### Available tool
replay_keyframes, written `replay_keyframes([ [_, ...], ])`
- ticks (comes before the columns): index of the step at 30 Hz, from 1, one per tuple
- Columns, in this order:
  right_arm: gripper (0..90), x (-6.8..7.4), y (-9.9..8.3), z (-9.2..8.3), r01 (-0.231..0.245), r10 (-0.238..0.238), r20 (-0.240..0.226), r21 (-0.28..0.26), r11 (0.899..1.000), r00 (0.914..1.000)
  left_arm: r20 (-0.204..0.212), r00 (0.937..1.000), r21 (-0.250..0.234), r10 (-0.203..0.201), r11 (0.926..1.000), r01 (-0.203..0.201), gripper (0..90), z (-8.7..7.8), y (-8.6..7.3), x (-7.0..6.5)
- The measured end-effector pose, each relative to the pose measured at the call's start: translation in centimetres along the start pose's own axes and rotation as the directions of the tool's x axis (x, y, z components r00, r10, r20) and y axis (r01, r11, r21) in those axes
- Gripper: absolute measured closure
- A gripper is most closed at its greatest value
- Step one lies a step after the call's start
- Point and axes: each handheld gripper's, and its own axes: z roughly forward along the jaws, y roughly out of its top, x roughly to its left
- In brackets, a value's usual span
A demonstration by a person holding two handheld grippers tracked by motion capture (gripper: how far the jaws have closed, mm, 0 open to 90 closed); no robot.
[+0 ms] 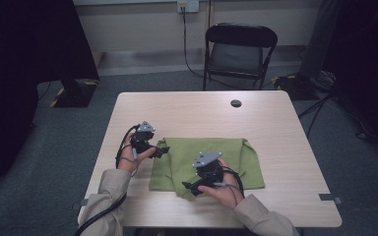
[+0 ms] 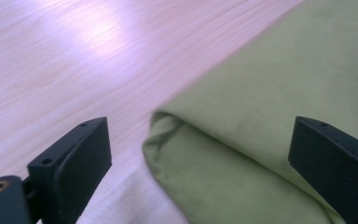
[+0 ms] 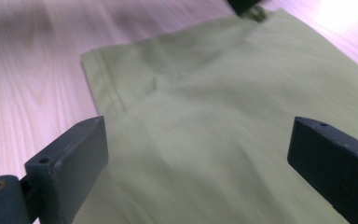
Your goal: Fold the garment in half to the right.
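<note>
Hovering open, left gripper (image 2: pixel 200 163) at green cloth (image 2: pixel 270 116) corner fold, right gripper (image 3: pixel 198 163) over seam

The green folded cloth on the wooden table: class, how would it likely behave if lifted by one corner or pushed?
The green folded cloth would probably droop, since its soft rounded fold suggests limp fabric. Lying flat and thin, it looks light. Pushed across the pale wooden table, it would likely bunch rather than slide whole.

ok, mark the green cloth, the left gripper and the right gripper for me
green cloth (image 1: pixel 236 160), high view, flat right half.
left gripper (image 1: pixel 164 149), high view, between its fingers at the cloth's left edge.
right gripper (image 1: pixel 187 186), high view, between its fingers at the cloth's near edge.
</note>
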Motion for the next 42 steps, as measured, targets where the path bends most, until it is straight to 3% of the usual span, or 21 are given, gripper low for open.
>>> replay_keyframes([
  [4, 6.4, 1.4, 0.8, 1.8, 0.022, -0.022, -0.02, -0.002, 1.0, 0.9996, -0.001, 1.0, 0.006, -0.005, 1.0, 0.005, 10.2, 1.1, 0.1, 0.3],
  [7, 7.7, 2.7, 1.3, 3.1, 0.042, -0.042, -0.016, 0.007, 0.999, 0.999, 0.026, 0.999, -0.009, -0.035, 0.9993, 0.036, 12.6, 1.8, 0.1, 0.4],
  [10, 10.1, 3.9, 2.0, 4.4, 0.051, -0.051, -0.013, 0.0, 0.999, 0.9986, 0.041, 0.9987, -0.003, -0.03, 0.9995, 0.03, 14.8, 2.4, 0.0, 0.4],
  [15, 14.9, 5.3, 2.5, 6.6, -0.007, 0.007, -0.031, 0.001, 1.0, 0.9995, 0.037, 0.999, 0.025, -0.026, 0.9994, 0.025, 16.3, 3.1, -0.4, 0.6],
  [17, 14.8, 5.6, 2.5, 7.3, -0.024, 0.024, 0.0, 0.016, 1.0, 0.9997, 0.019, 0.9996, 0.043, -0.019, 0.9989, 0.019, 16.8, 3.3, -0.6, 0.7],
  [20, 17.6, 6.0, 2.5, 7.7, 0.0, -0.001, 0.039, 0.036, 0.999, 0.9992, 0.024, 0.9996, 0.022, -0.012, 0.9997, 0.012, 17.7, 3.5, -1.0, 1.0],
  [24, 24.2, 6.1, 2.5, 7.7, -0.033, 0.032, 0.037, 0.037, 0.999, 0.9988, 0.035, 0.9991, 0.002, 0.025, 0.9997, -0.025, 21.7, 3.4, -1.3, 1.0],
  [26, 37.3, 6.1, 2.5, 7.6, -0.037, 0.036, 0.05, 0.024, 0.999, 0.9981, 0.035, 0.9992, -0.015, 0.02, 0.9997, -0.019, 28.8, 3.1, -1.5, 1.2],
  [30, 51.9, 6.1, 2.3, 7.4, -0.027, 0.026, 0.066, 0.011, 1.0, 0.9975, 0.043, 0.9988, -0.021, 0.023, 0.9995, -0.022, 38.3, 2.9, -1.7, 1.4],
  [31, 61.5, 6.1, 2.3, 7.3, -0.036, 0.036, 0.04, 0.01, 0.999, 0.9986, 0.046, 0.9986, -0.022, 0.025, 0.9995, -0.024, 39.4, 2.9, -1.7, 1.4],
  [36, 72.1, 6.5, 2.3, 7.3, -0.032, 0.032, 0.045, 0.007, 0.999, 0.9985, 0.055, 0.9983, -0.03, 0.017, 0.9994, -0.015, 51.6, 2.8, -1.7, 1.5],
  [42, 85.8, 7.0, 2.3, 7.3, 0.012, -0.012, 0.073, 0.009, 1.0, 0.9973, 0.081, 0.9967, -0.033, 0.01, 0.9994, -0.007, 64.7, 2.7, -1.8, 1.3],
])
